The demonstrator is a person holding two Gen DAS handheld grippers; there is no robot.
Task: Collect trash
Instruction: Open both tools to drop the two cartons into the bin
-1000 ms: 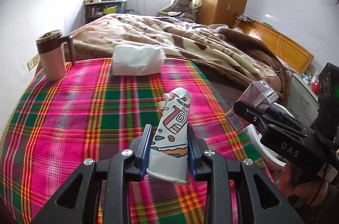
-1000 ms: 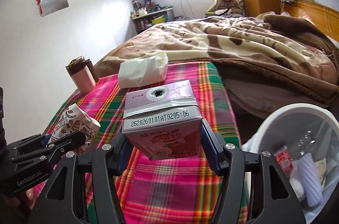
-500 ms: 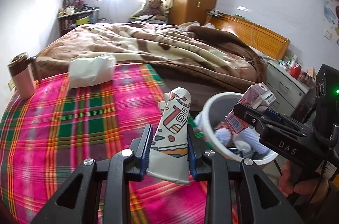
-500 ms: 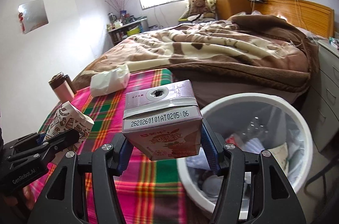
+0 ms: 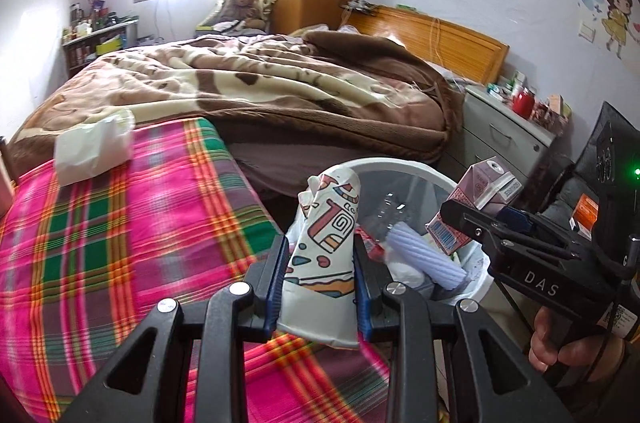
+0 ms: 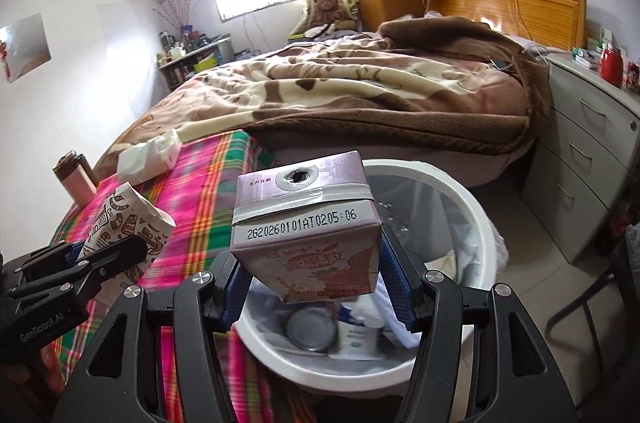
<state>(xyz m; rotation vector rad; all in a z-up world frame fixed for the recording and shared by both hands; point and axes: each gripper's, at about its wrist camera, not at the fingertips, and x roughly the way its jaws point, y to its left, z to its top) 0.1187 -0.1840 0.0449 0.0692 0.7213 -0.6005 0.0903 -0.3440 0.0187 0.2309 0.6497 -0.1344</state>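
My right gripper (image 6: 316, 287) clamps the milk carton (image 6: 306, 227) directly over the white bin (image 6: 478, 219); my left gripper (image 5: 320, 283) pinches the patterned paper cup (image 5: 326, 251) short of the rim. Next: open the right, then carry the cup across.

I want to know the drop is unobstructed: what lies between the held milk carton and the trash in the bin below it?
Nothing: in the right wrist view the milk carton hangs over the open white bin, only air above the trash.
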